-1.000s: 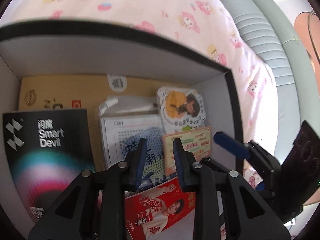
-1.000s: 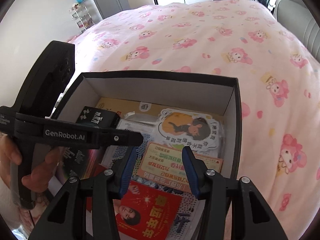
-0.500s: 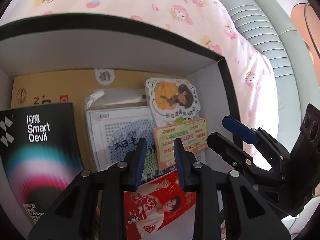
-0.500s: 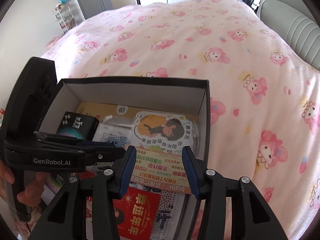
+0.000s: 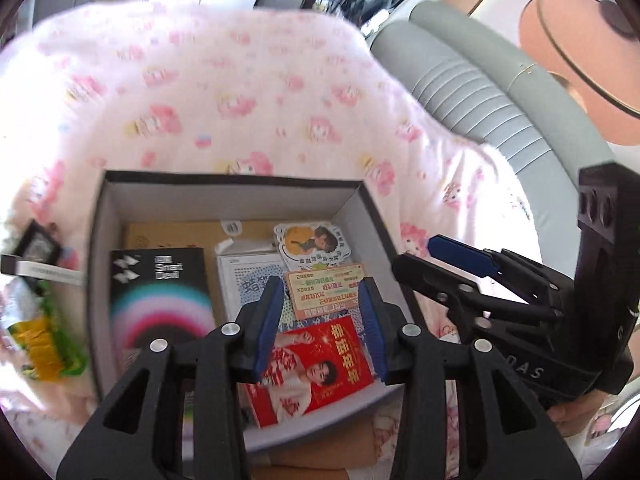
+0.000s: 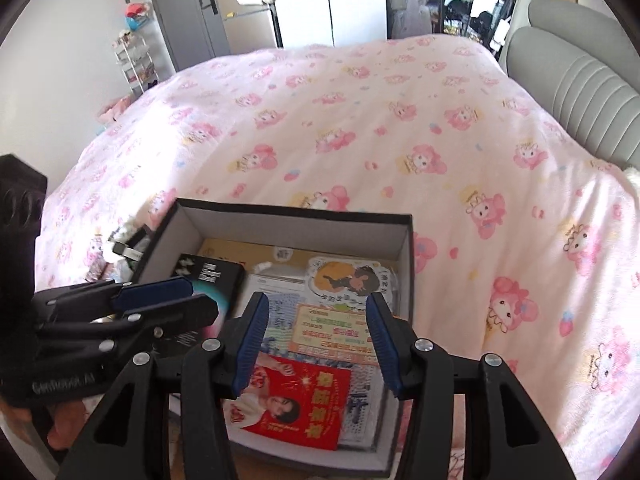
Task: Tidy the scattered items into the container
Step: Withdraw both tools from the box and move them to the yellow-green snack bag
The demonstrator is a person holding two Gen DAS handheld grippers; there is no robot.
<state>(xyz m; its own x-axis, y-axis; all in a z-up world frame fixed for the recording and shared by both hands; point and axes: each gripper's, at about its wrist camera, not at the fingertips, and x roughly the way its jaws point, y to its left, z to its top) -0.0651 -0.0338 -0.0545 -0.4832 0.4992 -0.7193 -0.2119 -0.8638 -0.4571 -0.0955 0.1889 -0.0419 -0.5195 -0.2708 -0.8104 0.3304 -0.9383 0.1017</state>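
A black-rimmed box (image 5: 232, 200) (image 6: 296, 220) with white walls stands on the bed. Inside lie a black Smart Devil carton (image 5: 160, 300), a red card (image 5: 316, 360) (image 6: 296, 404), an orange card (image 5: 326, 290), a cartoon sticker (image 5: 312, 242) and a dotted packet (image 5: 248, 276). My left gripper (image 5: 322, 328) (image 6: 200, 298) hovers above the box, its jaws opening with nothing between them. Beside it my right gripper (image 6: 318, 340) (image 5: 414, 254) hangs over the box's near right part, open and widening slightly, also empty.
Left of the box, on the pink cartoon bedspread (image 6: 360, 120), lie a small black-and-white item (image 5: 36, 256) and a green-yellow packet (image 5: 44, 336). A grey padded headboard (image 6: 580, 92) borders the right side. A grey cabinet (image 6: 188, 12) and a wire rack (image 6: 134, 60) stand beyond the bed.
Both grippers have lifted up and back from the box, which now looks smaller. The left jaws have spread apart. Loose items left of the box have come into view.
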